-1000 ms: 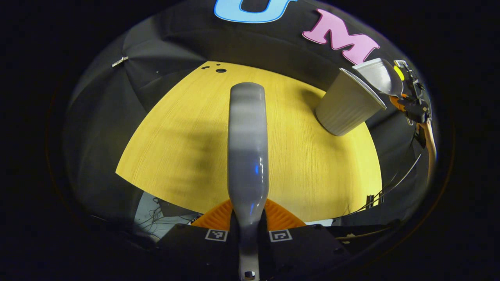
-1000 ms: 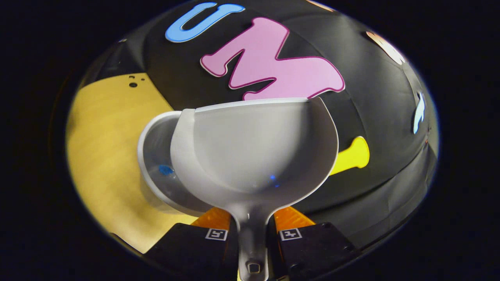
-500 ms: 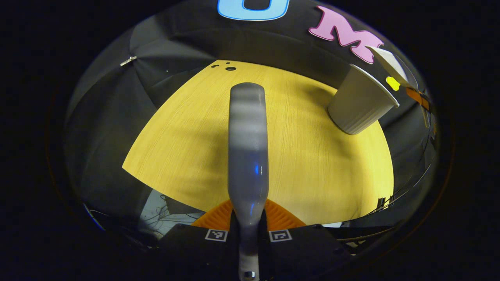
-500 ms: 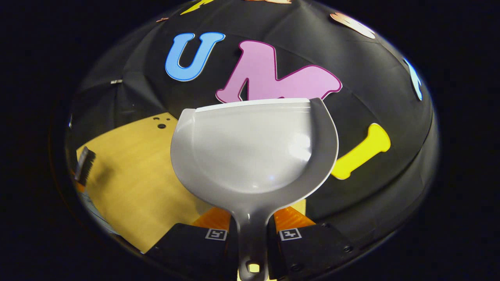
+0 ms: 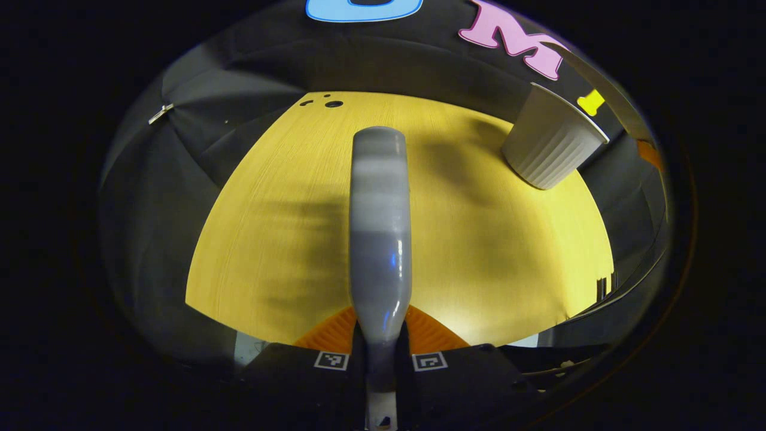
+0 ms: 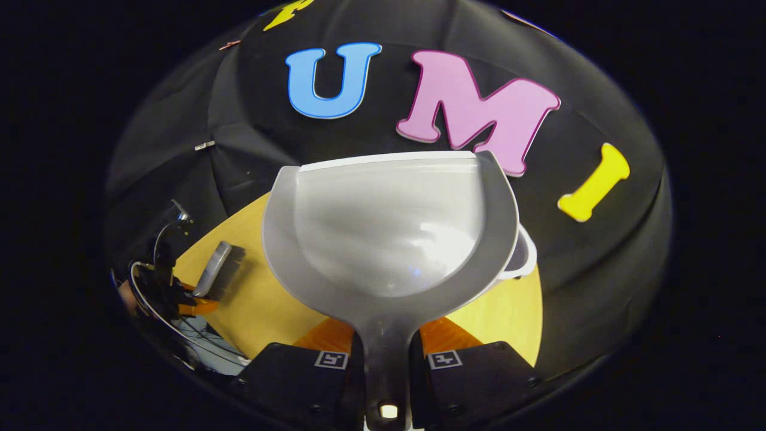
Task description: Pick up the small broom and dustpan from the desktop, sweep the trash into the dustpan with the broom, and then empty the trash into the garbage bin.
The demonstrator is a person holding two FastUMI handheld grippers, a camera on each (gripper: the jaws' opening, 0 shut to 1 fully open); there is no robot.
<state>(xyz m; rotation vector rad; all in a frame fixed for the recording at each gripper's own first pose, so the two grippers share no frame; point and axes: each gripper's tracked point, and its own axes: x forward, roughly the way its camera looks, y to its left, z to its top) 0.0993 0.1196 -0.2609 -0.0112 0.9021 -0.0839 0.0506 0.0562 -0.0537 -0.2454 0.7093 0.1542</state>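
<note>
Item: R hand-held gripper (image 6: 386, 359), fingers clamped on dustpan (image 6: 389, 233) handle, pan bare, raised. L hand-held gripper (image 5: 380, 359) pinching small broom (image 5: 379, 227) over worktop (image 5: 479, 251). Beyond: garbage bin (image 5: 550, 146), upright. Step, prob.: emptying done. Next: set tools down level.

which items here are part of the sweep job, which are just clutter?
Job items:
- broom, shut in the left claw
- dustpan, shut in the right claw
- garbage bin, standing at the desktop's far right edge

Just there:
- desktop itself
- cables trailing off the desktop's near-left edge
- metal clip on the booth cloth
</note>
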